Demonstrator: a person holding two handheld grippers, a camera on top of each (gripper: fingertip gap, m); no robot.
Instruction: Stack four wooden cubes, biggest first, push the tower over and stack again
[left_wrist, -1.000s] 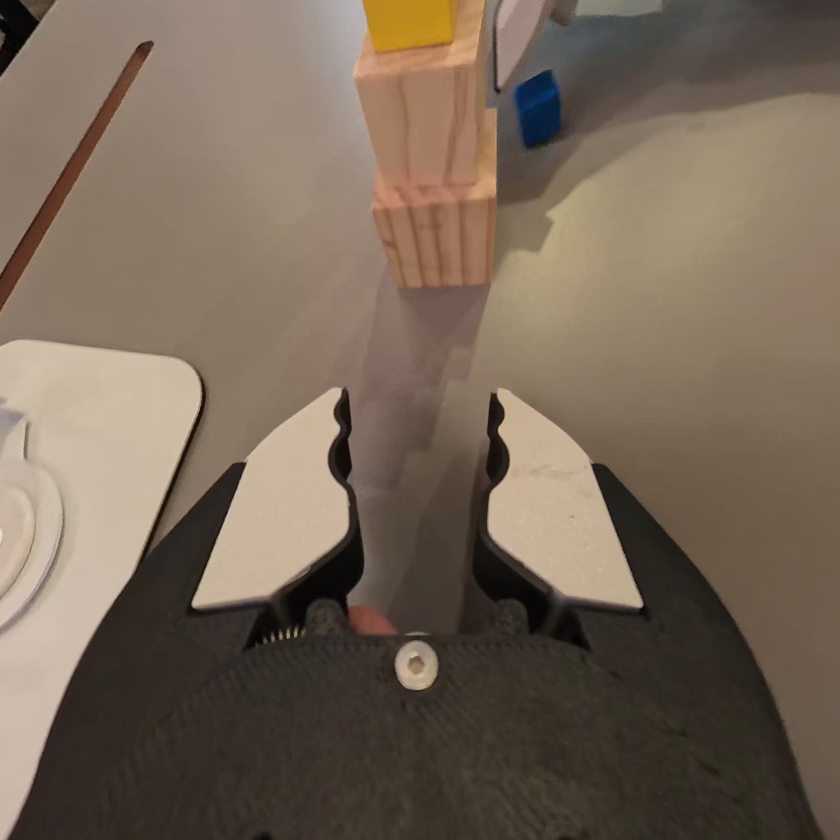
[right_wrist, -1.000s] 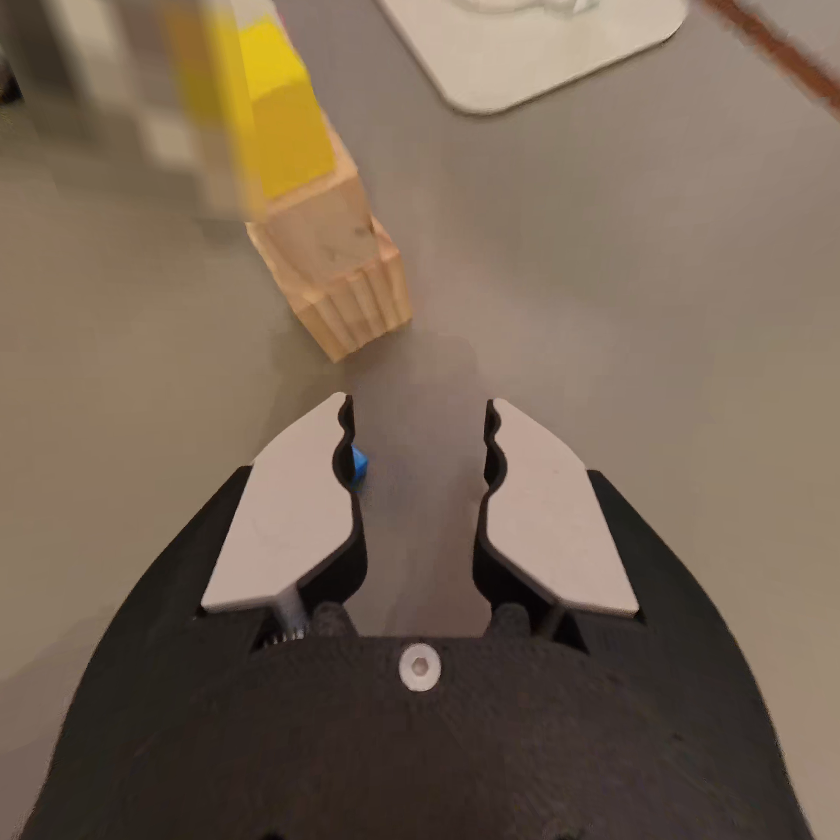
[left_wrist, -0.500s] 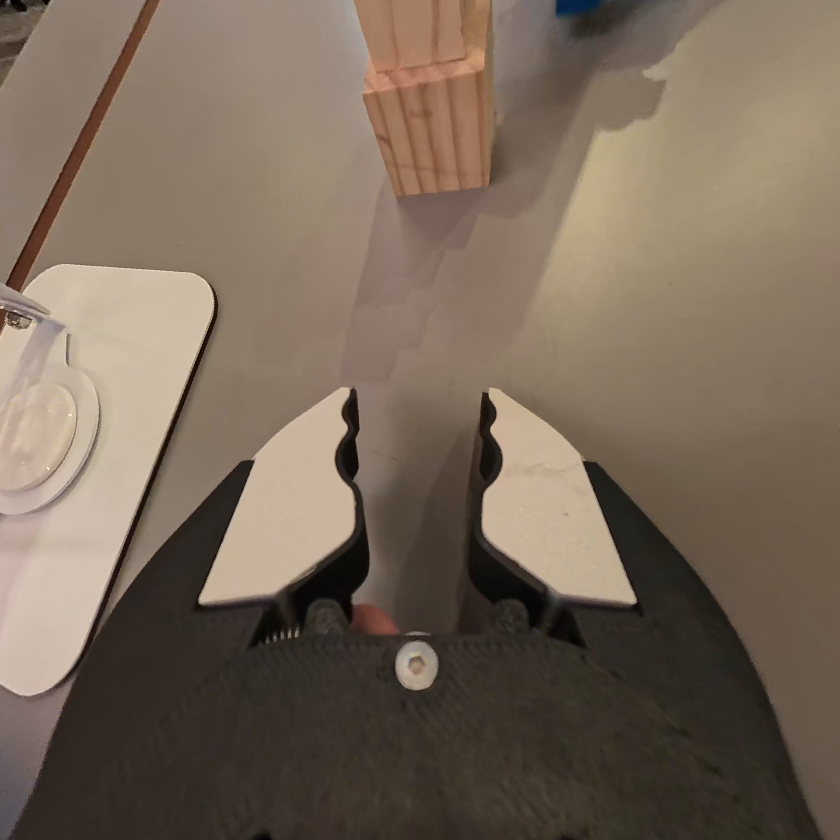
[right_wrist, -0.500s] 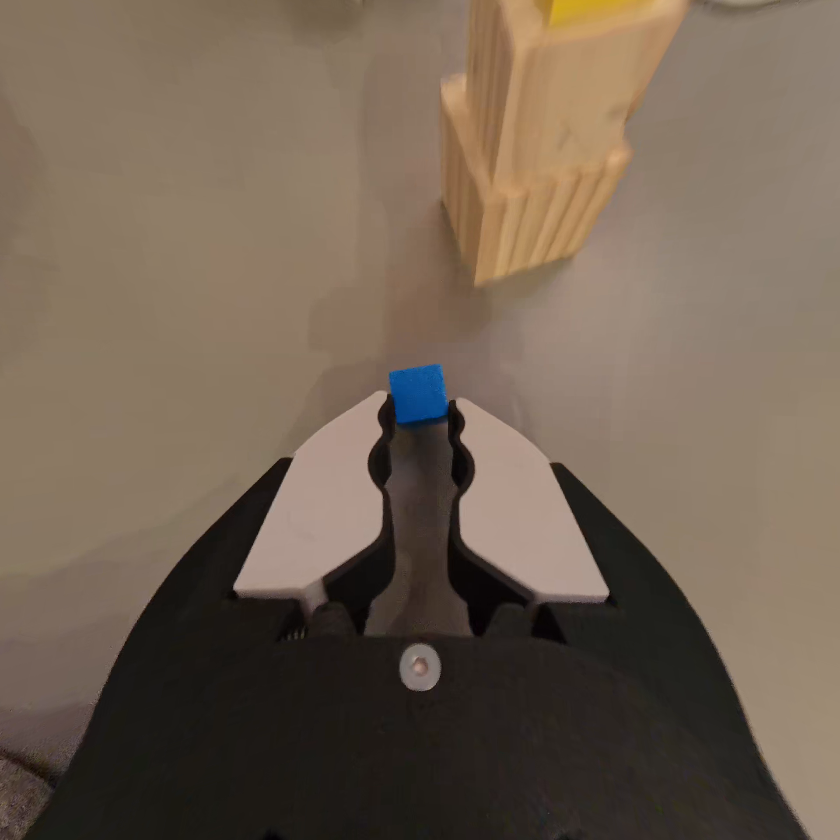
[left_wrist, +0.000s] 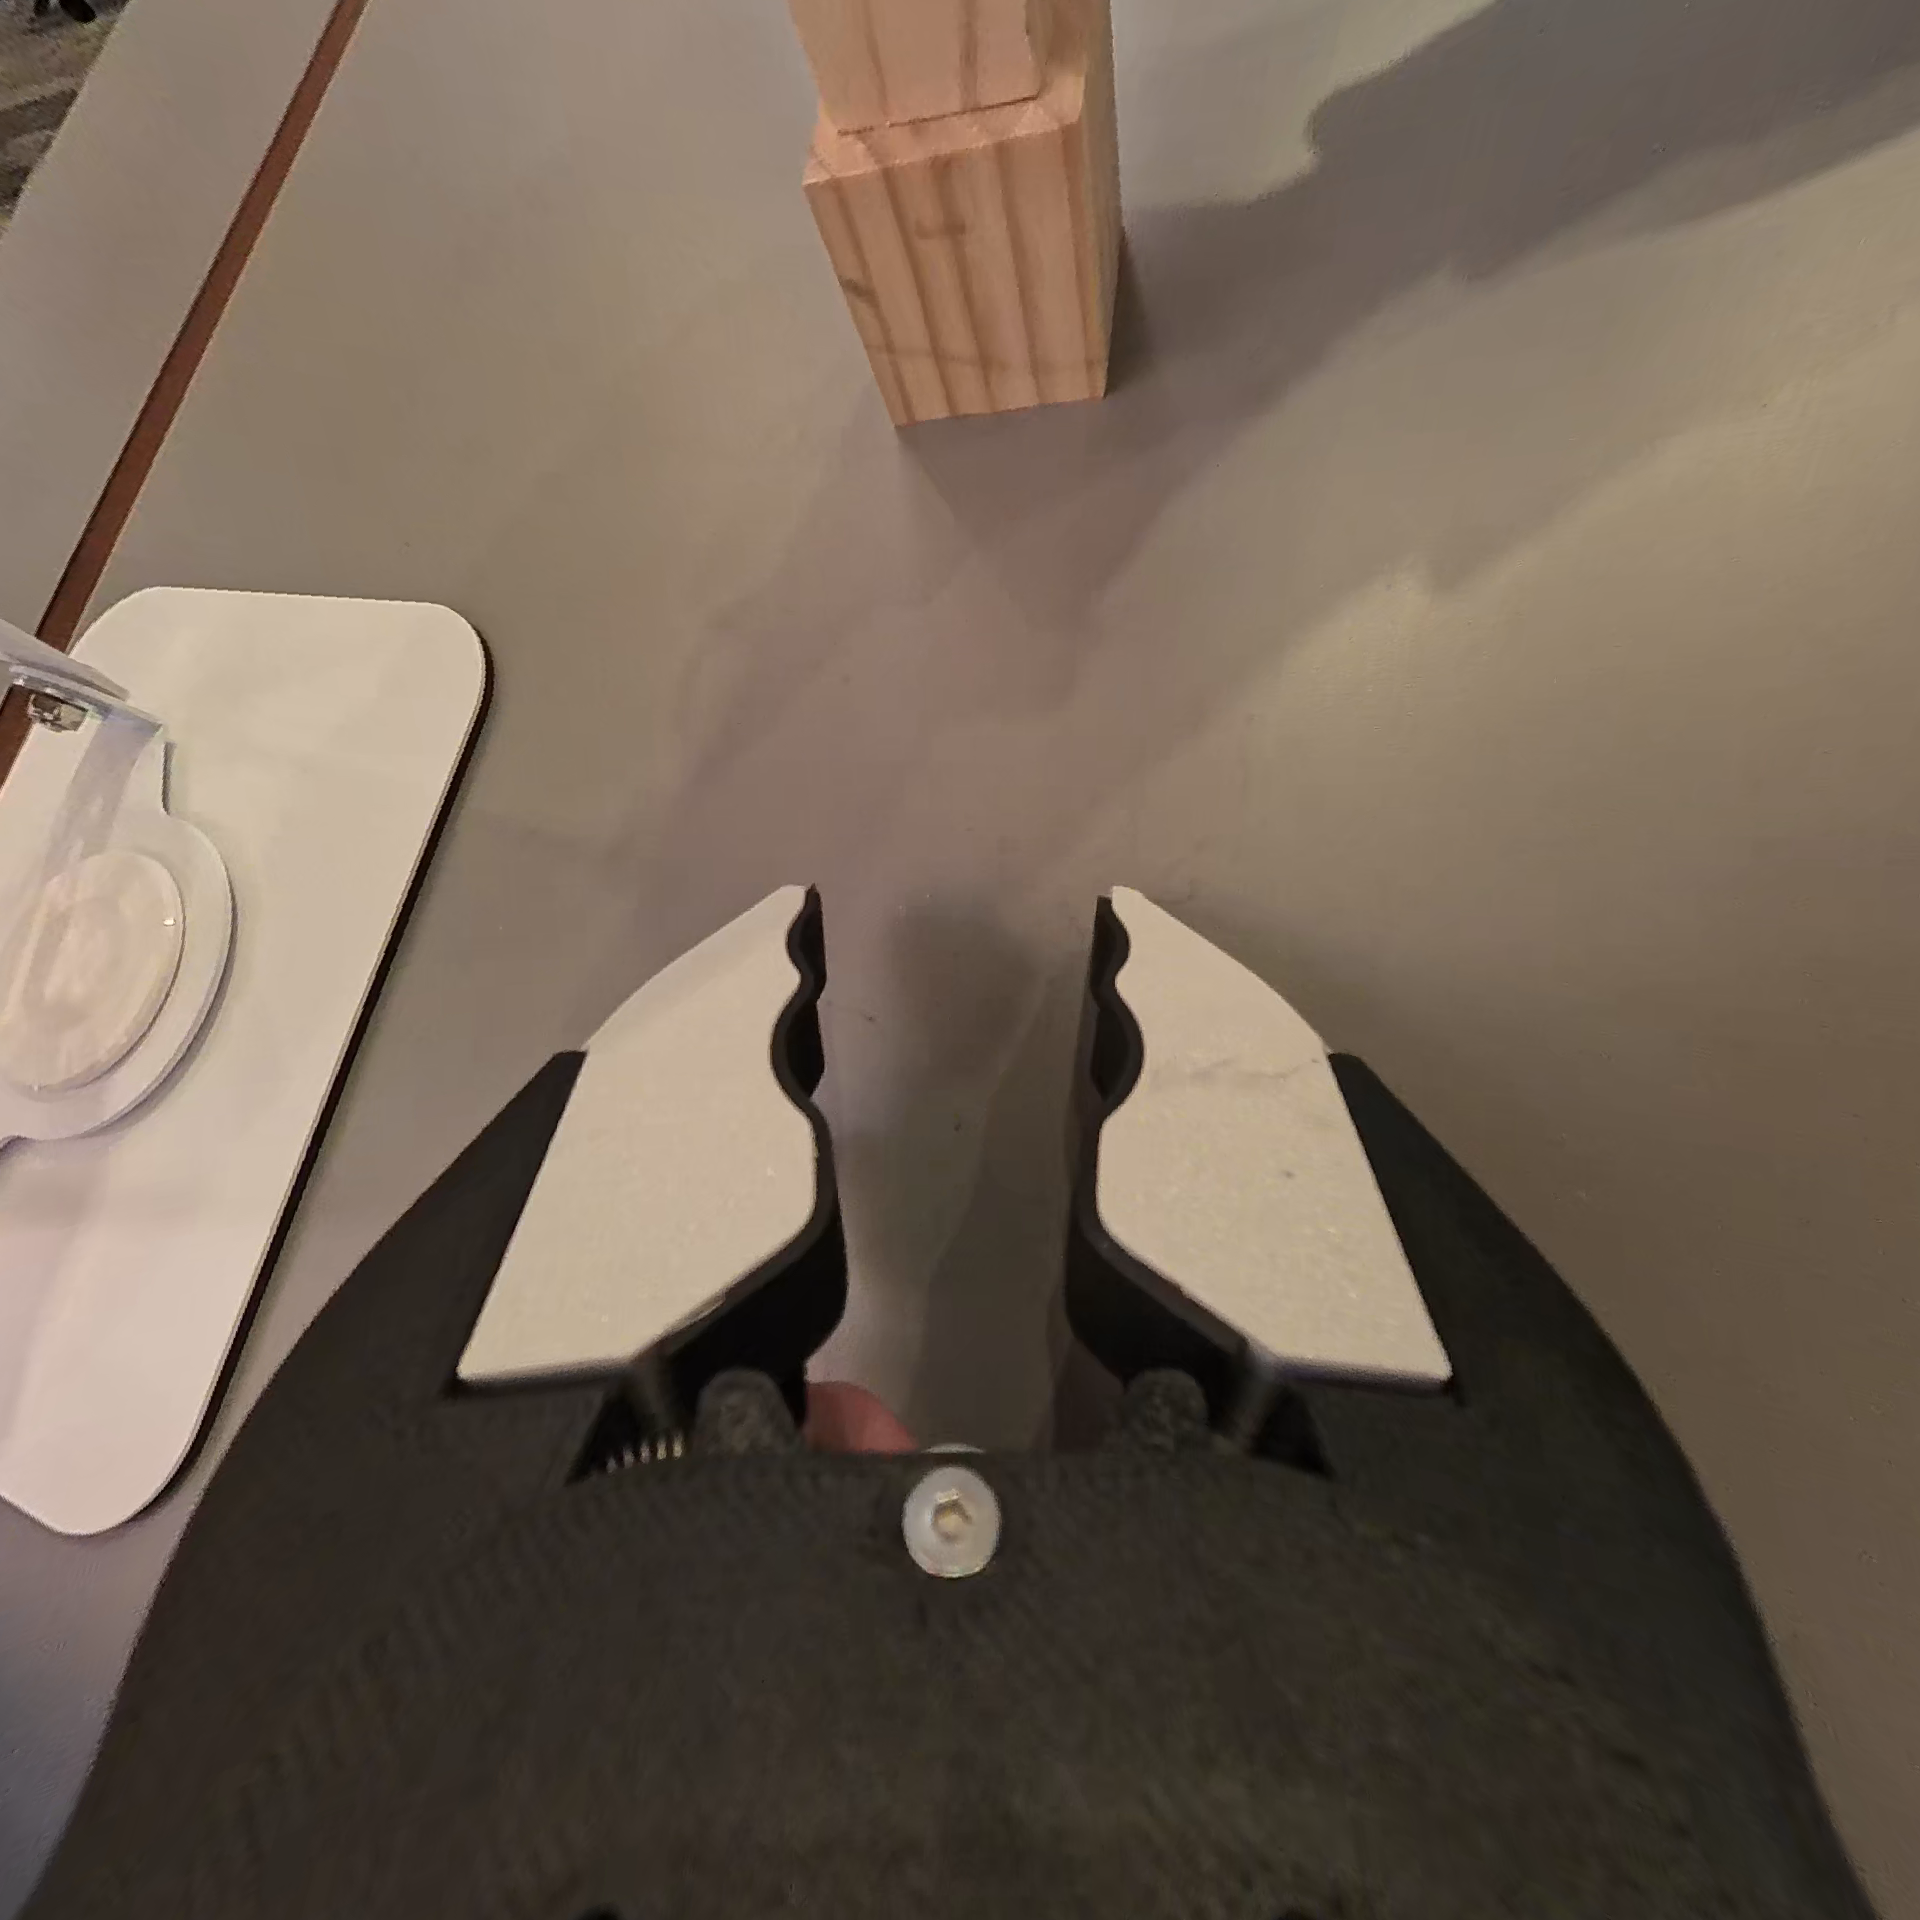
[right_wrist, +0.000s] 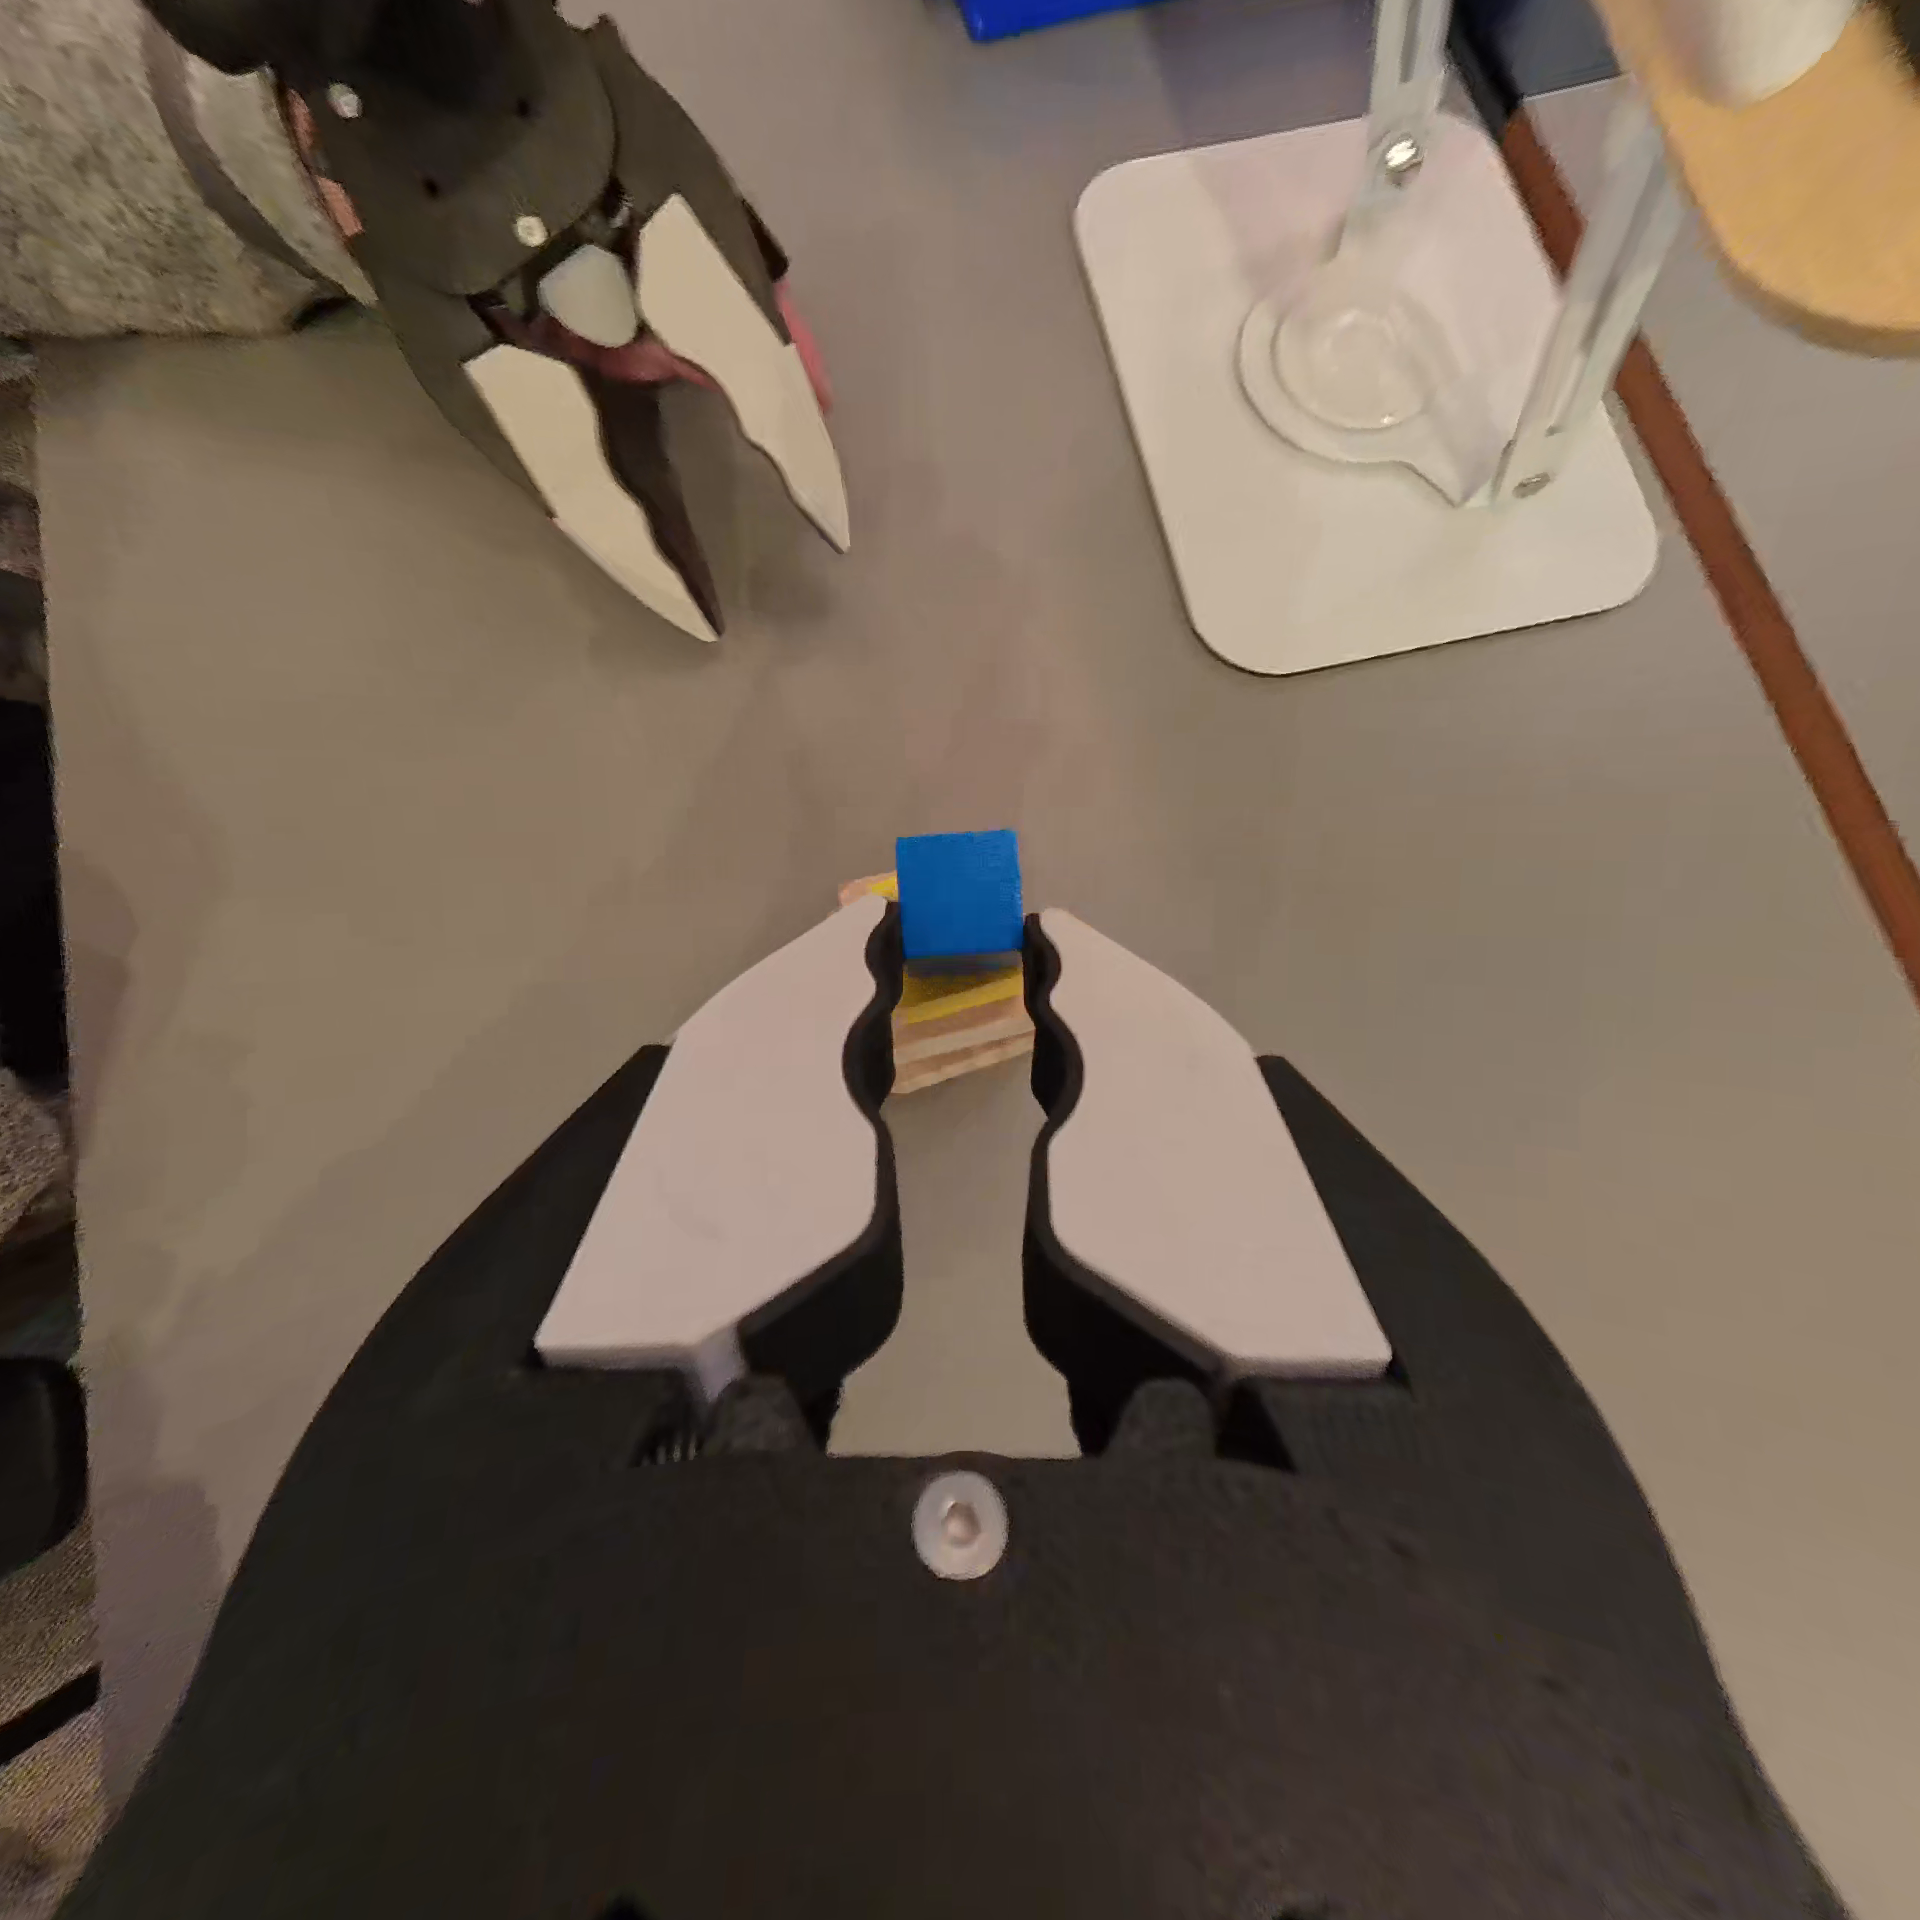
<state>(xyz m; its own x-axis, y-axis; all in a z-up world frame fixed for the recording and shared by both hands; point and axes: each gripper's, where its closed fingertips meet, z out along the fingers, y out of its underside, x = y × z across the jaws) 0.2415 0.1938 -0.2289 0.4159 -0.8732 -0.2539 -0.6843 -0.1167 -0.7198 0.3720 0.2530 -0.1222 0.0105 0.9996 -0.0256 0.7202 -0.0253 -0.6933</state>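
Right gripper (right_wrist: 958, 920) clamped on blue cube (right_wrist: 958, 891), frame centre, over yellow cube (right_wrist: 951, 997). Lower squarely, then release gently. Left gripper (left_wrist: 958, 904) apart, idle.

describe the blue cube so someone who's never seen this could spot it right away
On the grey table, left of the white stand base, a short tower of wooden cubes rises with a yellow cube on top. Just above it, the blue cube sits pinched between the tips of the right gripper. It is the smallest cube and the only blue one.
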